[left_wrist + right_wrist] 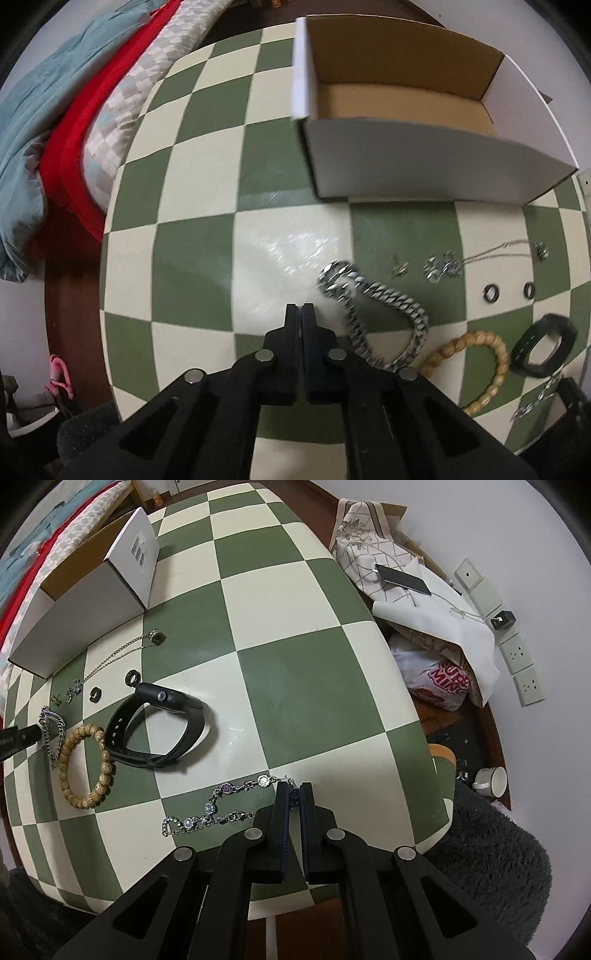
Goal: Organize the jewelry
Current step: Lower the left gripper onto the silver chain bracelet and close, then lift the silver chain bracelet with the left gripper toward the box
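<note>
On the green-and-cream checkered table point(207, 258), my left gripper point(300, 310) is shut with nothing between its tips. A chunky silver chain point(384, 295) lies just to its right. Beyond the chain are a wooden bead bracelet point(495, 369), a black watch band point(565, 328), two dark rings point(491, 291) and a thin necklace point(495, 251). An open white cardboard box point(424, 162) stands behind them. My right gripper point(294, 794) points down near the table's front edge, shut on one charm of a silver charm bracelet point(229, 788). The rest of that bracelet trails left across the table.
Bedding point(74, 110) lies past the table's left edge. To the right of the table sit a phone point(402, 579) on cloth, a plastic bag point(439, 686), a white cup point(491, 781) and a dark rug point(498, 867). Wall sockets point(517, 653) line the far wall.
</note>
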The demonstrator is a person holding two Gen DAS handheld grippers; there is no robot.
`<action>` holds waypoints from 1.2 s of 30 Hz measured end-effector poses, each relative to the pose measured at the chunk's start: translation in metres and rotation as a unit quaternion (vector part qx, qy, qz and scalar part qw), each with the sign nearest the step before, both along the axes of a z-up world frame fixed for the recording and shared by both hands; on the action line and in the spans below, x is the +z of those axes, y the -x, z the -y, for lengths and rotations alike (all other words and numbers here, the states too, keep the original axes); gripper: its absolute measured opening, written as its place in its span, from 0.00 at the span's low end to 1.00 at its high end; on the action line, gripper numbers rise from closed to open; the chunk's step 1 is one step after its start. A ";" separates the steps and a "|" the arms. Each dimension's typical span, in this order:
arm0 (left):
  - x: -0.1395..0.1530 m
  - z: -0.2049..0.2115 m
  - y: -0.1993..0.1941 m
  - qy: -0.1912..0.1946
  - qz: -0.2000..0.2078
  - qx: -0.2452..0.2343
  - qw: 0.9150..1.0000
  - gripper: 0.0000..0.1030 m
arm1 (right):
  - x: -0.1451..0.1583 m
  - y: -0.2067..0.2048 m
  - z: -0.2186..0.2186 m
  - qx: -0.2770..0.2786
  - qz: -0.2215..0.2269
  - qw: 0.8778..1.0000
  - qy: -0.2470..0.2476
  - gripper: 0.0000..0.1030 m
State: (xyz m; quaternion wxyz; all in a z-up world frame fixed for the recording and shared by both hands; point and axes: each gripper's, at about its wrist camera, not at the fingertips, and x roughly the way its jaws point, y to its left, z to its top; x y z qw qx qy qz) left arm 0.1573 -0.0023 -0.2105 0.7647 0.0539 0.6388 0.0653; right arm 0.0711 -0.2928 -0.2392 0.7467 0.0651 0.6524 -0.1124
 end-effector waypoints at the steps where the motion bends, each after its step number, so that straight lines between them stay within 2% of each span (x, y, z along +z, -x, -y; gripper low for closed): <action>1: 0.001 -0.003 0.003 -0.001 0.000 0.004 1.000 0.00 | 0.001 0.001 0.000 -0.002 0.001 1.000 -0.005 0.05; 5: 0.013 -0.021 0.022 -0.005 0.012 0.015 1.000 0.00 | 0.012 0.007 -0.006 -0.002 0.015 1.000 -0.016 0.05; 7: 0.021 -0.029 0.030 0.008 0.017 0.025 0.999 0.00 | 0.019 0.009 -0.007 -0.002 0.024 0.999 -0.023 0.05; 9: 0.031 -0.048 0.037 0.068 0.028 0.062 0.995 0.01 | 0.025 0.010 -0.009 0.001 0.031 0.999 -0.028 0.05; 11: 0.035 -0.063 0.033 0.150 0.026 0.103 0.983 0.04 | 0.028 0.010 -0.010 0.003 0.036 0.999 -0.030 0.05; 13: 0.032 -0.060 0.026 0.176 0.008 0.107 0.979 0.15 | 0.028 0.010 -0.010 0.002 0.036 0.999 -0.032 0.05; 15: 0.028 -0.049 0.016 0.174 0.000 0.098 0.980 0.39 | 0.026 0.010 -0.011 -0.001 0.033 0.999 -0.035 0.05; 19: 0.009 -0.028 0.000 0.119 -0.016 0.068 0.990 0.40 | 0.021 0.009 -0.011 -0.007 0.026 0.999 -0.040 0.05; 20: 0.004 -0.020 -0.002 0.103 -0.019 0.058 0.993 0.44 | 0.020 0.008 -0.011 -0.007 0.026 0.999 -0.039 0.05; 21: 0.005 -0.015 -0.001 0.101 -0.007 0.051 0.994 0.44 | 0.020 0.008 -0.011 -0.007 0.026 0.999 -0.038 0.05; 24: 0.004 0.003 0.002 0.057 0.016 0.018 0.998 0.37 | 0.020 0.007 -0.010 -0.007 0.026 0.999 -0.031 0.05; 25: 0.005 0.008 0.004 0.054 0.024 0.007 0.998 0.31 | 0.019 0.007 -0.010 -0.009 0.025 0.999 -0.030 0.05; 26: 0.005 0.012 0.007 0.072 0.033 -0.010 0.997 0.07 | 0.019 0.006 -0.009 -0.009 0.024 0.999 -0.029 0.05; 29: 0.004 0.015 0.014 0.058 0.038 -0.017 0.997 0.06 | 0.018 0.006 -0.007 -0.009 0.022 0.999 -0.029 0.05; 36: 0.016 0.003 0.048 0.066 0.038 0.002 0.997 0.05 | 0.026 0.011 -0.001 -0.013 0.040 0.998 -0.044 0.05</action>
